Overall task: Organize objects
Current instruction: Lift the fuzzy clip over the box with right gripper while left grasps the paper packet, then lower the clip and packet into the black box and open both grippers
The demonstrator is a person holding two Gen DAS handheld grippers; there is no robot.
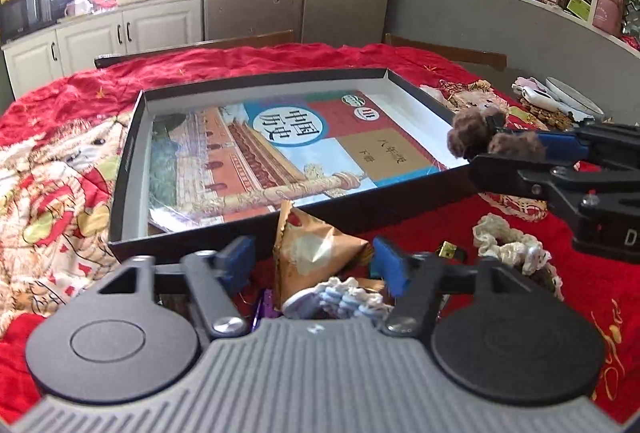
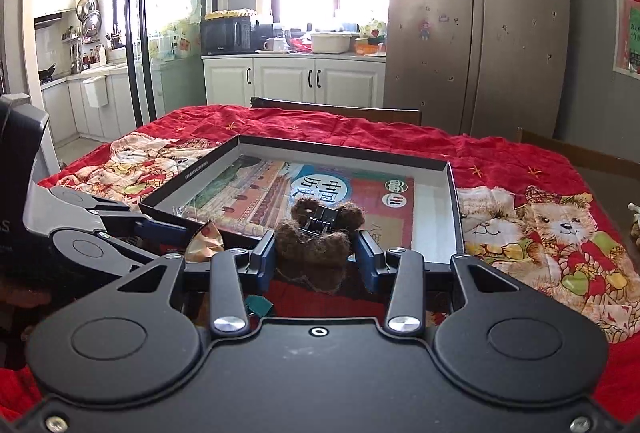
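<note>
- Left wrist view: the left gripper (image 1: 314, 261) stands apart around a tan snack packet (image 1: 316, 253), pads not pressing, just before the black box (image 1: 128, 153).
- Right gripper (image 2: 316, 257) is clamped on a brown furry hair clip (image 2: 316, 237) at the box's near edge.
- A textbook (image 1: 280, 149) lies inside the box.

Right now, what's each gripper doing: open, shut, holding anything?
Left gripper: open, jaws either side of a tan snack packet, pads not pressing it.
Right gripper: shut on a brown fuzzy hair clip, near the black box.

Fridge (image 2: 476, 25) and microwave (image 2: 229, 35) beyond the table.
</note>
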